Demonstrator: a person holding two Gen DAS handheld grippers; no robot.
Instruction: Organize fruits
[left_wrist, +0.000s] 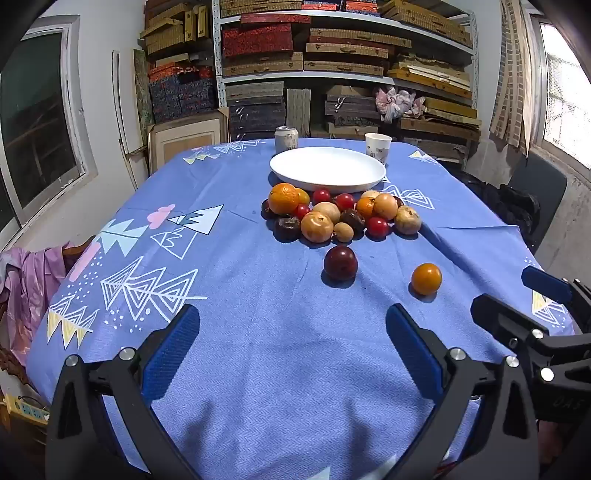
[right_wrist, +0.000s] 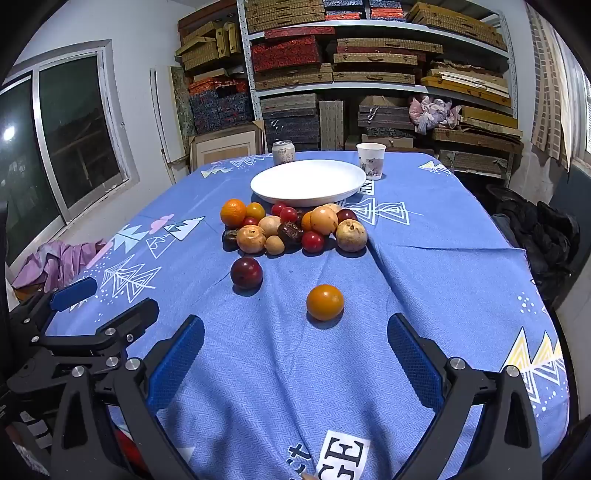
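Observation:
A pile of fruit (left_wrist: 340, 216) (right_wrist: 291, 229) lies on the blue tablecloth in front of an empty white plate (left_wrist: 328, 168) (right_wrist: 308, 181): oranges, small red tomatoes, tan round fruits and dark ones. A dark red plum (left_wrist: 340, 263) (right_wrist: 246, 272) and a small orange fruit (left_wrist: 426, 278) (right_wrist: 325, 302) lie apart, nearer to me. My left gripper (left_wrist: 293, 325) stands open over bare cloth, short of the plum. My right gripper (right_wrist: 295, 336) is open too, just short of the orange fruit. In each view the other gripper shows at the edge (left_wrist: 517, 295) (right_wrist: 107, 299).
A drink can (left_wrist: 286, 139) (right_wrist: 283, 152) and a paper cup (left_wrist: 378, 147) (right_wrist: 370, 160) stand behind the plate. Shelves of stacked boxes (left_wrist: 343, 55) fill the back wall. A dark chair with black cloth (right_wrist: 546, 236) stands right of the table; purple cloth (left_wrist: 26, 280) hangs at its left.

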